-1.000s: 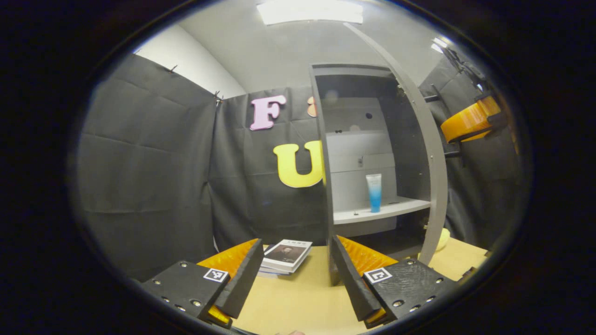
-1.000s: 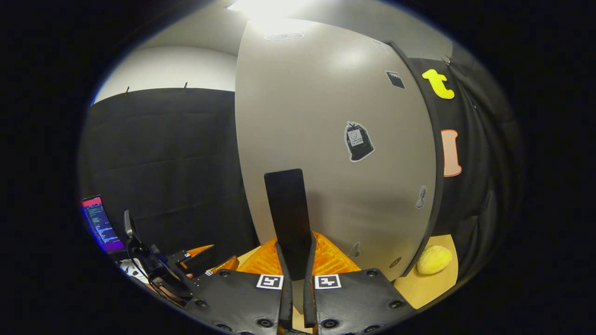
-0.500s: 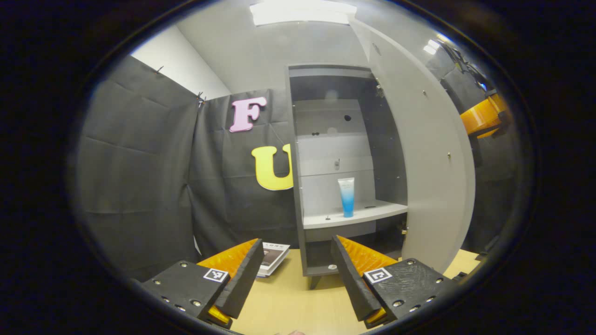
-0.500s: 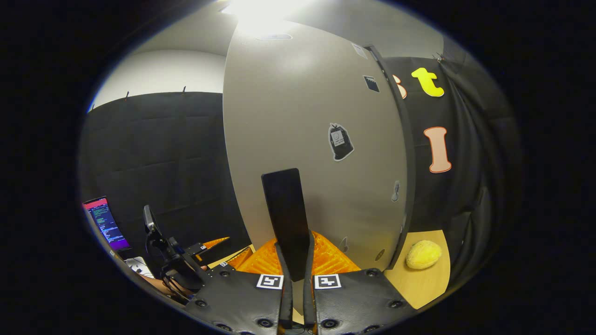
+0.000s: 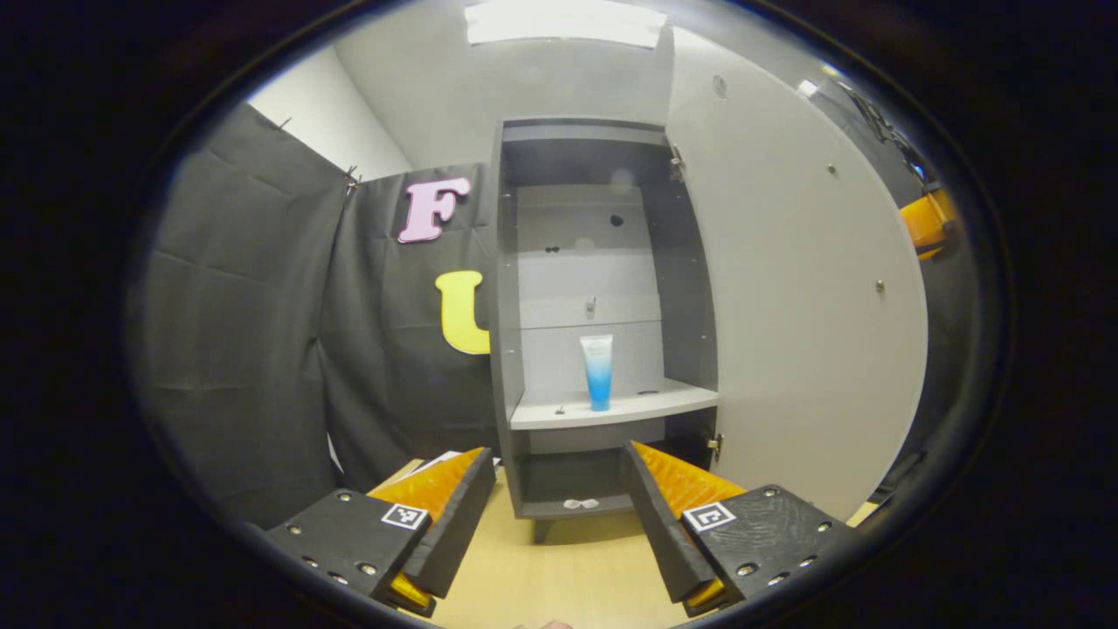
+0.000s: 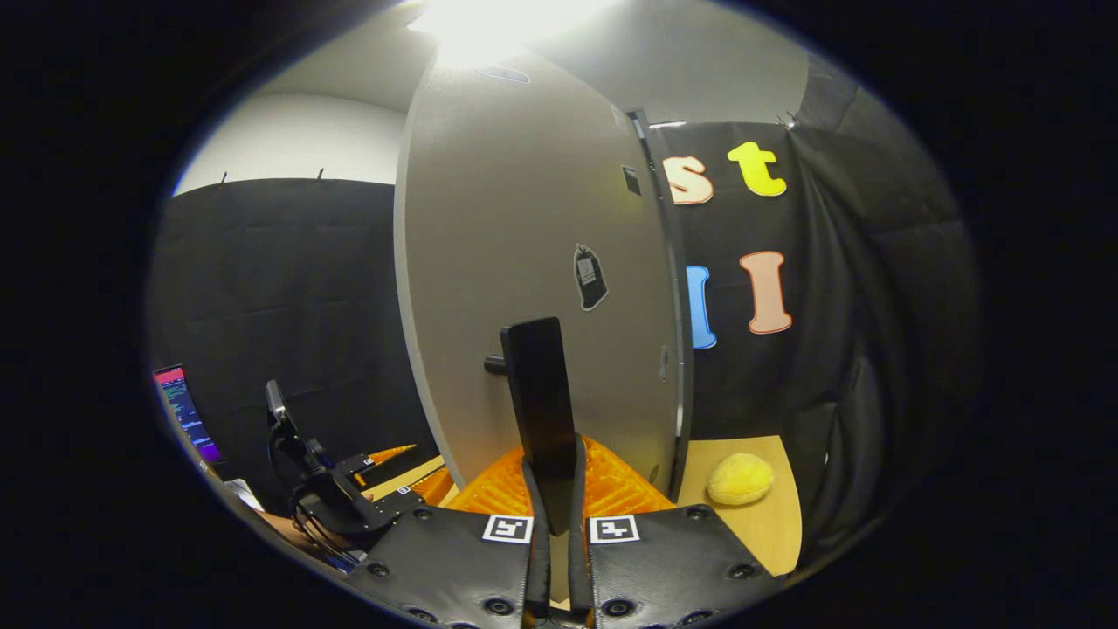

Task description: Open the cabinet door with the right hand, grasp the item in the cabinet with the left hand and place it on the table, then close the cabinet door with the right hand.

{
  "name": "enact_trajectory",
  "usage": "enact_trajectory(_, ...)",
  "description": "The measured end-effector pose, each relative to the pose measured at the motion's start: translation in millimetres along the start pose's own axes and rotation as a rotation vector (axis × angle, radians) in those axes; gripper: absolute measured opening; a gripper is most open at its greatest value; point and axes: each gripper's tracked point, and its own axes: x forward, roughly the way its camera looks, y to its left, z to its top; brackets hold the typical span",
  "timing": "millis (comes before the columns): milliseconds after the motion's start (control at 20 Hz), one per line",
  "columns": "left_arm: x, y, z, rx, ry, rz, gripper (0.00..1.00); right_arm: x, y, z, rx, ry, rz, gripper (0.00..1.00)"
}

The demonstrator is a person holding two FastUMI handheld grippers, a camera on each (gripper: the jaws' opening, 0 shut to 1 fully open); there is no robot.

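In the left gripper view the grey cabinet [image 5: 515, 288] stands open on the wooden table. A white and blue tube [image 5: 598, 371] stands upright on its middle shelf [image 5: 646, 404]. The door [image 5: 803, 306] is swung out to the right. My left gripper [image 5: 555, 515] is open with nothing in it, low over the table and well short of the tube. In the right gripper view my right gripper [image 6: 555, 459] is shut on the door's black handle [image 6: 540, 384], on the door's outer face [image 6: 515, 227]. The left gripper [image 6: 349, 498] shows at lower left there.
A yellow lumpy object [image 6: 741, 479] lies on the table [image 6: 769, 524] right of the door. Books [image 5: 437, 459] peek out left of the cabinet's foot. A small pale thing [image 5: 581, 503] lies on the bottom shelf. A lit monitor [image 6: 183, 411] stands at far left.
The door has swung wider open with my right gripper on its handle. The left gripper view has turned to face the cabinet, so the tube now sits near its centre.
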Motion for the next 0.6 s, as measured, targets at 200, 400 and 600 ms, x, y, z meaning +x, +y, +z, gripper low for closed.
enact_trajectory(200,-3.3,-14.8,-0.9,-0.007,0.005,-0.004,0.90,-12.3,-26.4,2.6,-0.008,-0.020,-0.065,0.09)
enact_trajectory(400,-7.4,-23.6,2.6,0.005,-0.002,0.004,0.90,-13.3,-66.6,8.8,-0.022,-0.051,-0.164,0.09)
enact_trajectory(600,-8.2,-34.2,2.7,0.002,-0.006,0.022,0.88,-9.8,-71.6,10.1,0.011,-0.077,-0.138,0.09)
